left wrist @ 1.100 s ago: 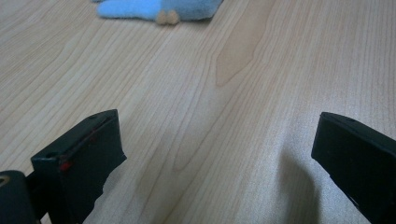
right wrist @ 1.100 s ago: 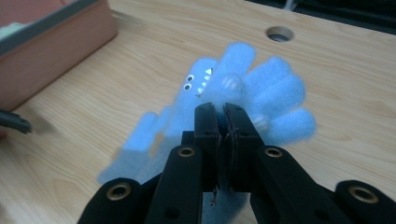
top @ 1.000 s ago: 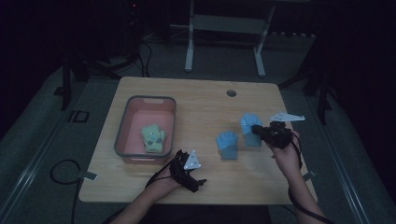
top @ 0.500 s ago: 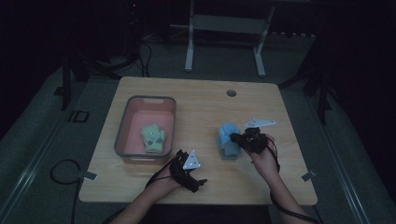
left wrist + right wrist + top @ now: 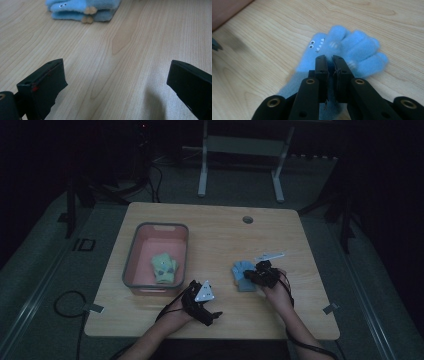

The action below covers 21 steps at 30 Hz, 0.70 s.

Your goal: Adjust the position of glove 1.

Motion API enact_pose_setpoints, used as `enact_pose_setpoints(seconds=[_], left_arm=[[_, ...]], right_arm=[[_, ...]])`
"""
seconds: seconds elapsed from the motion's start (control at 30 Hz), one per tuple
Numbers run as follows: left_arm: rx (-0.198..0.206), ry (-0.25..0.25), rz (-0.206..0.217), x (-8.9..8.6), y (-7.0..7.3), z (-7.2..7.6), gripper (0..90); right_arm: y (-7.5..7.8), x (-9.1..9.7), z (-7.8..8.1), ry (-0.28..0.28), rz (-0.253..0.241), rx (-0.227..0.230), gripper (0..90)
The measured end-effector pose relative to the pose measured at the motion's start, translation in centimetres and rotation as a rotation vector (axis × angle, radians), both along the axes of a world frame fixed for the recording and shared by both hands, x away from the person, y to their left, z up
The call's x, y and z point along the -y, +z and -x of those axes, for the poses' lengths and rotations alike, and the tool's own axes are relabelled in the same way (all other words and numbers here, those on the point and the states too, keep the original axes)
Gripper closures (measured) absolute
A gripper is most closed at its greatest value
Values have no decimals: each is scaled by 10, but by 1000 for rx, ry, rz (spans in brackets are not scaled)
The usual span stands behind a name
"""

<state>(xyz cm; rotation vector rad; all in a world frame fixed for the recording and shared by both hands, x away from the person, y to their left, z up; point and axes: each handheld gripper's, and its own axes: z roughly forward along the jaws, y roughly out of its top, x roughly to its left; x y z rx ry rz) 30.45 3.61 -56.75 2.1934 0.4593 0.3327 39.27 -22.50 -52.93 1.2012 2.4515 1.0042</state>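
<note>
Pink tub [image 5: 132, 270] holding green gloves [image 5: 164, 267], left tongs [image 5: 115, 82] apart, right tongs [image 5: 330, 61] clamped on blue gloves [image 5: 352, 50]

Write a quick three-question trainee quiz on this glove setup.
1. What lies in the pink bin? A: a green glove. B: a red cup. C: a spoon.
2. True or false: the left gripper has its fingers wide apart over bare table.
3. What are the right gripper fingers closed on?

Key: 1 A. 2 true. 3 the blue glove, lying on the table.
</note>
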Motion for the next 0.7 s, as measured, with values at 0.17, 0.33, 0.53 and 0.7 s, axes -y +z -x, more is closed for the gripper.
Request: enact_pose_setpoints(seconds=[0.17, 0.33, 0.53, 0.7], left_arm=[[0, -4, -5, 2, 1, 1, 23], [11, 6, -12, 5, 3, 3, 24], [-9, 12, 17, 8, 7, 4, 39], [-41, 19, 7, 11, 9, 4, 45]], right_arm=[[-7, -3, -2, 1, 25, -14, 804], [1, -1, -1, 6, 4, -3, 687], [17, 4, 2, 33, -15, 31, 465], [20, 14, 1, 38, -47, 1, 196]])
